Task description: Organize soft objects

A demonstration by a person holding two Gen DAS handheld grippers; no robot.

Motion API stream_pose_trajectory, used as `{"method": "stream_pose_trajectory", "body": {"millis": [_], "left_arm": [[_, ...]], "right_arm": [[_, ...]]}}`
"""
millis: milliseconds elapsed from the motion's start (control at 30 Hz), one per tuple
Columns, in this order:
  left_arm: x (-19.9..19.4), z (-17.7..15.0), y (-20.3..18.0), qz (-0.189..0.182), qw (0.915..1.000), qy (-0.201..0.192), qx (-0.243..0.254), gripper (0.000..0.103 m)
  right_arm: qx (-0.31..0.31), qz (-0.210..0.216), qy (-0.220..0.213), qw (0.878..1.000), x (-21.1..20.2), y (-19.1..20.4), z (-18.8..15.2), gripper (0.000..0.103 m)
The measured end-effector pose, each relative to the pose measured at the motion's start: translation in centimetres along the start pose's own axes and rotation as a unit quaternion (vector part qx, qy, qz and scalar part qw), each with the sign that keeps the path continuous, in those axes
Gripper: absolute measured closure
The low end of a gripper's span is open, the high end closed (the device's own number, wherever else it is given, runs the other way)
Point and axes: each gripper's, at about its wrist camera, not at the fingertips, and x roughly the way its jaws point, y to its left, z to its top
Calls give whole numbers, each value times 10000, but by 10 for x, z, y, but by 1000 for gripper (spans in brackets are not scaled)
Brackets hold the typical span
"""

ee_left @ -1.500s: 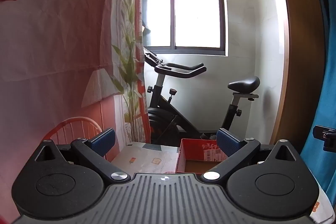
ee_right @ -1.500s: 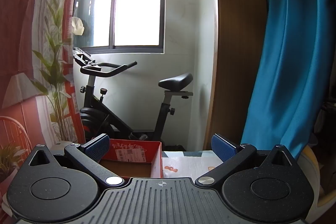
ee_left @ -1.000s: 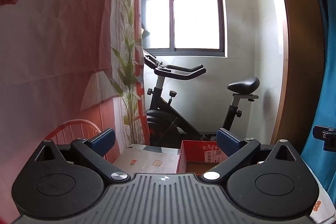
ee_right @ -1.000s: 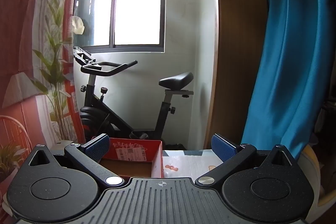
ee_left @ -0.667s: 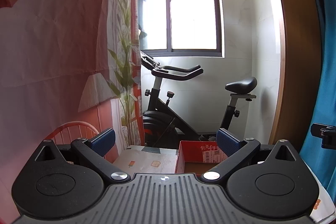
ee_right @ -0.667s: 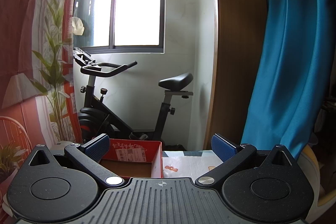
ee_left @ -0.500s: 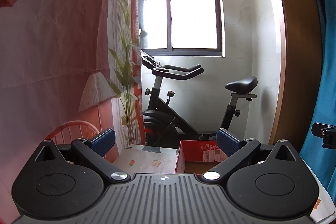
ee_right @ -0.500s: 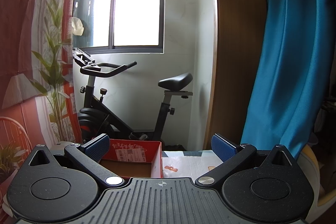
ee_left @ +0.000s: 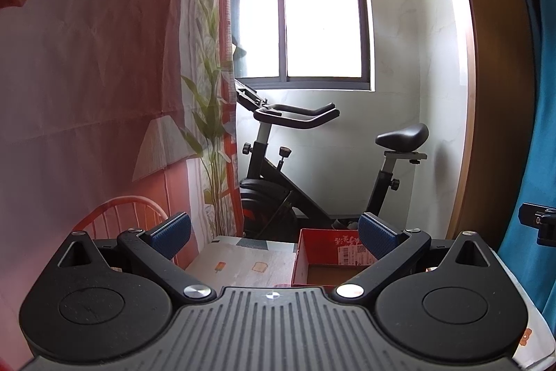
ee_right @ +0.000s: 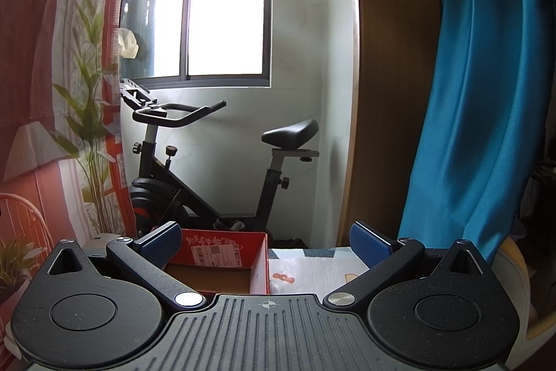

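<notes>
Almost nothing had changed over the last moments: both views only drifted slightly, so the task looked not yet begun. Beyond both tools stood an exercise bike (ee_left: 312,169) under the window. Ahead of them the table (ee_left: 243,263) carried an open red box (ee_right: 222,252), apparently empty. The left tool (ee_left: 274,233) and right tool (ee_right: 266,240) were spread wide, gripping nothing. No soft objects were visible; their whereabouts could not be told.

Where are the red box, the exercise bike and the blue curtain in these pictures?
red box (ee_right: 222,252): right wrist view, on its inner back wall with the printed label.
exercise bike (ee_left: 403,137): left wrist view, on its black saddle.
blue curtain (ee_right: 476,99): right wrist view, on its hanging folds.
</notes>
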Motion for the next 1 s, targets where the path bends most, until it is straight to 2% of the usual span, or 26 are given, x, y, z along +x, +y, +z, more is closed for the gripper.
{"method": "stream_pose_trajectory", "body": {"millis": [1000], "left_arm": [[0, 2, 0, 25, 10000, 27, -46, 0]], "right_arm": [[-6, 24, 32, 10000, 3, 1, 0, 0]]}}
